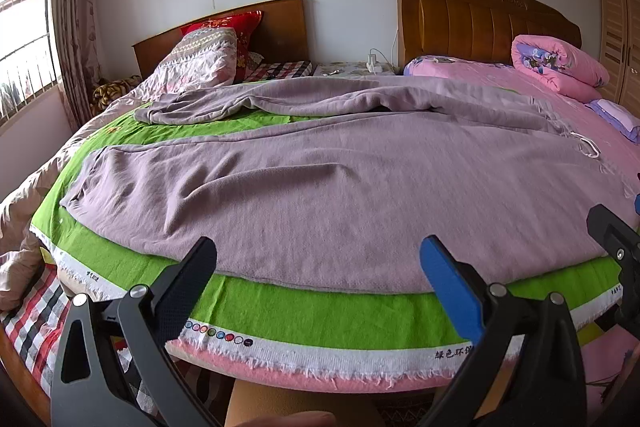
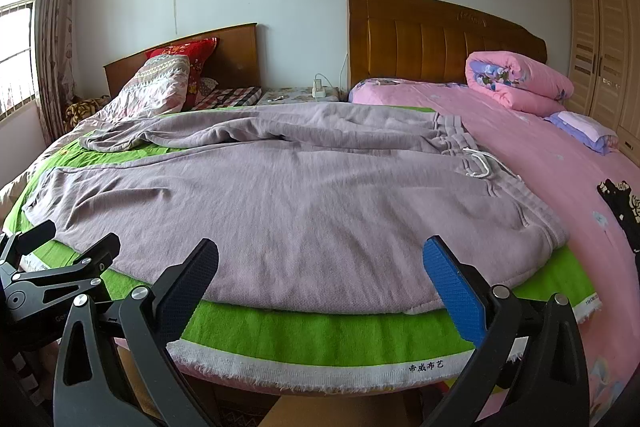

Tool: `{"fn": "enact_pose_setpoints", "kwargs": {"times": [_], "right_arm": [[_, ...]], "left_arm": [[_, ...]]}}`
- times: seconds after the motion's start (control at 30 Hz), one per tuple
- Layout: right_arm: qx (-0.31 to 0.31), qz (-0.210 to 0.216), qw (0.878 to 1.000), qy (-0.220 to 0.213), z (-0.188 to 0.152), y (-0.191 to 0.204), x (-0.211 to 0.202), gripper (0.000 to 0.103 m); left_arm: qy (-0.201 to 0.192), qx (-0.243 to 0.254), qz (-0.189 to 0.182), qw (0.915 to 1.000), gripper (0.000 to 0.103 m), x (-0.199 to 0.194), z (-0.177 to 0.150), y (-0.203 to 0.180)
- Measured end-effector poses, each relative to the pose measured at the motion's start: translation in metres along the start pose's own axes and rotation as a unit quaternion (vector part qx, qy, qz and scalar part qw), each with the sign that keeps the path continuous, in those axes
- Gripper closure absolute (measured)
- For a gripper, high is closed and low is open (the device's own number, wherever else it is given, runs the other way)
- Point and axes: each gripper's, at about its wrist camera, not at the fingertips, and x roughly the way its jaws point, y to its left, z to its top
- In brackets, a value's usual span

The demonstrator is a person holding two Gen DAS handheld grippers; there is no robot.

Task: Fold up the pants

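- Pants lie just ahead of both jaw pairs, long axis crosswise: waistband toward right gripper, cuffs toward left gripper.
- Both jaw pairs spread wide, holding nothing.

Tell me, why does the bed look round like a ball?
Left wrist view: the fisheye lens bends the green cloth and the pants into a curve, and the corners go dark. Right wrist view: same bulge; the window glares white.

A pink-sheeted bed carries a green cloth, with mauve pants spread over it.
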Motion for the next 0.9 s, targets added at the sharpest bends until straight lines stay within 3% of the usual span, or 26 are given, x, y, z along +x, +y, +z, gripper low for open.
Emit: {"fn": "enact_pose_setpoints", "kwargs": {"times": [0.9], "right_arm": [[0.005,0.004,1.0,0.01,-0.0074,0.0008,0.0008,0.004]], "left_arm": [[0.008,-0.003,-0.001,1.0,0.001,0.0006,-0.0048,0.0009]]}}
